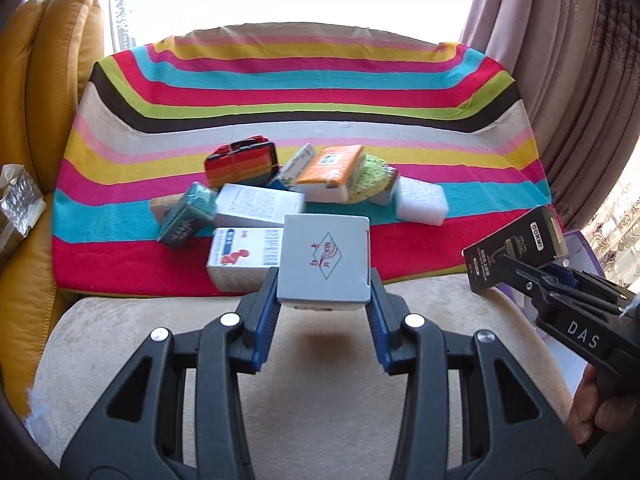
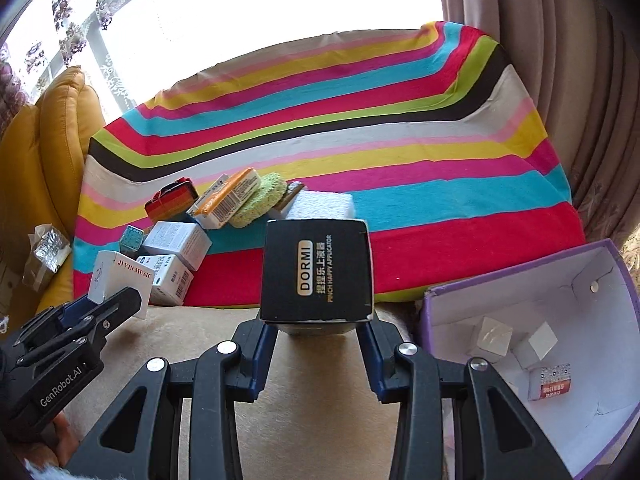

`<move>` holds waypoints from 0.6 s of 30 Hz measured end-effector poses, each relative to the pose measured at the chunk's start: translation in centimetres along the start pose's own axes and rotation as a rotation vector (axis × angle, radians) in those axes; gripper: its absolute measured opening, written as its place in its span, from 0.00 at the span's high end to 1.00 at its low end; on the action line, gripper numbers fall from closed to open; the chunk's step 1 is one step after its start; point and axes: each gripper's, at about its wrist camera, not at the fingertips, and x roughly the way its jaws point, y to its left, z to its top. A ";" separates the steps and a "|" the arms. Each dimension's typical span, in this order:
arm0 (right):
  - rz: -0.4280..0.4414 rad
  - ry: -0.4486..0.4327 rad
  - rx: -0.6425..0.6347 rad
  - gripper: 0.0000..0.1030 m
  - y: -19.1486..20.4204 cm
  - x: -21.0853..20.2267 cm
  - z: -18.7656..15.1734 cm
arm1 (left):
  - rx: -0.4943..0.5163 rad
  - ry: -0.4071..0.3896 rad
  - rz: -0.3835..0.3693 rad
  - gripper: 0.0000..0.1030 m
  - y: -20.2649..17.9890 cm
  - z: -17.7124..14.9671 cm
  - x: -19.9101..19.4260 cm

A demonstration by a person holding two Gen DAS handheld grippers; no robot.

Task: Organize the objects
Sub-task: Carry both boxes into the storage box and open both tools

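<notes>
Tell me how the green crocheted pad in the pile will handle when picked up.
The green crocheted pad looks soft and thin, so it will probably flop. Its knobbly yarn should grip well. It leans on the orange-topped box, so pulling it may shift neighbours.

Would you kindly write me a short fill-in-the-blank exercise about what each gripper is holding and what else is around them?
1. The left gripper is shut on a ____ box printed with a diamond logo.
2. The black box in the right gripper bears the brand name ____.
3. The purple bin has a ____ interior.
4. The pile of boxes lies on a ____ cloth.

Missing words: white; DORMI; white; striped
</notes>
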 end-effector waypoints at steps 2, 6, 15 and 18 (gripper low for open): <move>-0.018 -0.002 0.011 0.61 -1.3 -0.5 -0.3 | 0.014 0.008 -0.025 0.56 -1.2 0.1 0.3; -0.063 -0.005 0.041 0.61 -3.8 -1.5 -1.0 | 0.043 0.024 -0.079 0.56 -3.6 0.4 0.9; -0.181 0.014 0.139 0.61 -10.4 -2.5 -2.5 | 0.115 0.075 -0.212 0.56 -9.4 0.6 2.3; -0.218 0.016 0.168 0.61 -12.2 -2.8 -2.6 | 0.140 0.091 -0.255 0.56 -11.3 0.6 2.7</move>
